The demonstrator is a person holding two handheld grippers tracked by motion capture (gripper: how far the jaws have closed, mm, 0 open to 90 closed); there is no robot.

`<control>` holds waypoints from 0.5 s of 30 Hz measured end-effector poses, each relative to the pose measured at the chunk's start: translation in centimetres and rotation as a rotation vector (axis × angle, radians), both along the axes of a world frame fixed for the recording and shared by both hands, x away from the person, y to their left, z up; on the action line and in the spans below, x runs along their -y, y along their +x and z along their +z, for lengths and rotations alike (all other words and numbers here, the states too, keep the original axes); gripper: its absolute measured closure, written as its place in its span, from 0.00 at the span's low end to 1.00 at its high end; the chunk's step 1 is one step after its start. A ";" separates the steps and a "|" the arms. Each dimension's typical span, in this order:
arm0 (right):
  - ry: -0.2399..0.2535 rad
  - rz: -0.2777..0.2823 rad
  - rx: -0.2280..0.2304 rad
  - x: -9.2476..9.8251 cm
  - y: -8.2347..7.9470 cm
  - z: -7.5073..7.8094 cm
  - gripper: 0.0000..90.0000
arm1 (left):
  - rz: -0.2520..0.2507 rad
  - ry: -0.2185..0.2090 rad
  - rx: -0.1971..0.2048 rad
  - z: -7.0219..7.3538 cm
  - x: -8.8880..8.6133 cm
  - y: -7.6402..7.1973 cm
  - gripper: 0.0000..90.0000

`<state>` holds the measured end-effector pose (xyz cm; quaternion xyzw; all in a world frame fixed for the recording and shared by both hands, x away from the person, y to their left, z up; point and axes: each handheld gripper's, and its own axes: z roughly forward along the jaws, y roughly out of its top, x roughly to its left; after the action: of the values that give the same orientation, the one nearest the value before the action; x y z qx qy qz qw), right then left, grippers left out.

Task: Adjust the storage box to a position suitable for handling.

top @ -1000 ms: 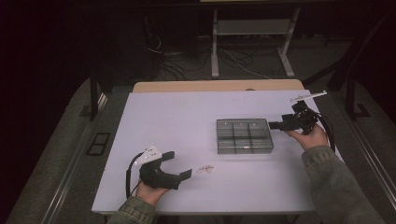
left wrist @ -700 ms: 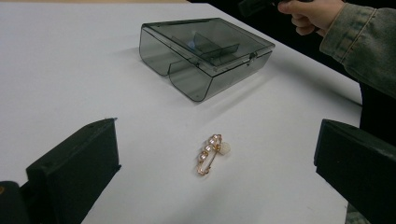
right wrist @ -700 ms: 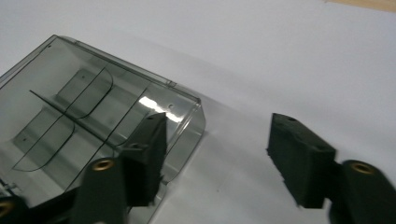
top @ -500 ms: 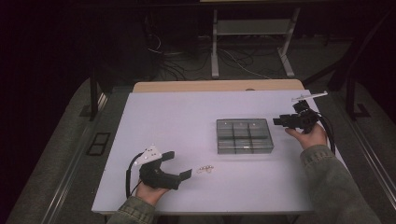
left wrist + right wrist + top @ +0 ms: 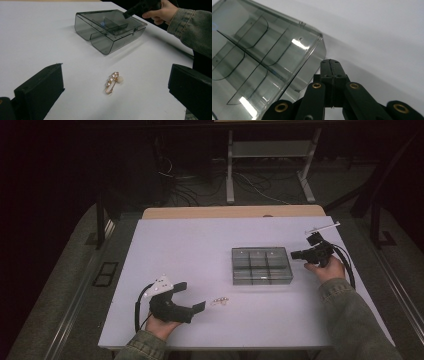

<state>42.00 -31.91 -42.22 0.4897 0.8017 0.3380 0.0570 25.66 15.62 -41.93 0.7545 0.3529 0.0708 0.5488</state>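
Note:
A smoky clear compartment box (image 5: 261, 265) with its lid down lies right of the table's middle. A small gold brooch (image 5: 219, 301) with pale stones lies flat on the table nearer the front. My left gripper (image 5: 191, 296) rests just left of it, open, and in the left gripper view the brooch (image 5: 113, 81) lies between and ahead of the two wide-apart jaws. My right gripper (image 5: 295, 254) sits at the box's right end. Its jaws have just been closing and now meet with nothing between them (image 5: 330, 62), their tip beside the box wall (image 5: 312, 62).
The white table (image 5: 190, 245) has a wooden strip (image 5: 230, 212) along its far edge. Beyond it are a metal stand (image 5: 270, 150) and loose cables on the dark floor. A denim sleeve (image 5: 350, 315) crosses the table's front right.
The right gripper's jaws have come together, and that hand has sunk a little toward the box's right end. The left gripper and the brooch have stayed put.

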 end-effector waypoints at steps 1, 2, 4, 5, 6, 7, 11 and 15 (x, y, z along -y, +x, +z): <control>-0.008 0.004 -0.004 -0.2 0.0 -0.2 0.99 | 0.001 0.000 -0.001 0.0 0.0 0.0 0.00; -0.014 0.007 -0.009 -0.4 0.0 -0.3 0.99 | 0.001 0.000 -0.001 0.0 0.0 0.0 0.00; -0.023 0.017 -0.020 -0.9 0.0 -0.7 0.99 | 0.001 -0.001 -0.001 0.0 0.0 0.0 0.00; -0.022 0.020 -0.022 -1.1 0.0 -0.8 0.99 | 0.001 -0.001 -0.002 0.0 0.0 0.0 0.00; -0.024 0.025 -0.023 -1.2 0.0 -0.9 0.99 | 0.000 0.000 -0.001 0.0 0.0 0.0 0.00; -0.026 0.030 -0.025 -1.4 0.0 -1.0 0.99 | 0.000 -0.001 -0.001 0.0 0.0 0.0 0.00; -0.045 0.020 -0.036 -1.7 -0.1 -1.4 0.99 | 0.000 -0.003 -0.001 0.0 0.0 0.0 0.00; -0.038 0.020 -0.027 -1.6 -0.3 -1.5 0.99 | 0.001 -0.004 -0.001 0.0 0.0 0.0 0.00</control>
<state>41.70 -30.28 -43.73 0.4853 0.8135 0.3164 0.0520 25.65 15.59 -41.92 0.7532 0.3538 0.0702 0.5501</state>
